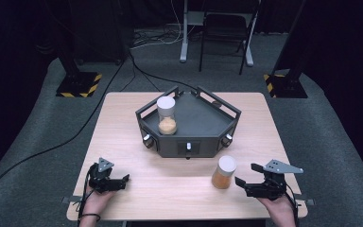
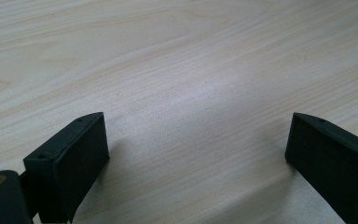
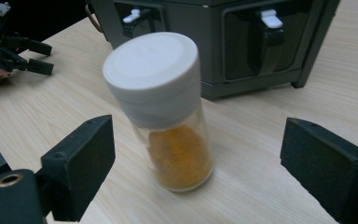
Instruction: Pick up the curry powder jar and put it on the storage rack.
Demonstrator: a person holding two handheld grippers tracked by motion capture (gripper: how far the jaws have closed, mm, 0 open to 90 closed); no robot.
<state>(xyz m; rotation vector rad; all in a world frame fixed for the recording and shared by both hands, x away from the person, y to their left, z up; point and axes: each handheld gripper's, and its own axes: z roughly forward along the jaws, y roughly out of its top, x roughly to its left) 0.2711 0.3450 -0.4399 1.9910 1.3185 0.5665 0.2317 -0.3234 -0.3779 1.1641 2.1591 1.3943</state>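
Setting: a lab or test studio. A light wooden table (image 1: 123, 123) stands alone on grey carpet (image 1: 38, 142). Black curtain-like darkness closes the room from 9 through 12 to 3 o'clock. Two black stands on yellow-and-black hazard-striped bases sit at 10 o'clock (image 1: 79, 84) and 2 o'clock (image 1: 286, 84). Cables (image 1: 137, 71) trail across the floor. At 12 o'clock, a black chair (image 1: 224, 28) by grey desk legs (image 1: 185, 33).
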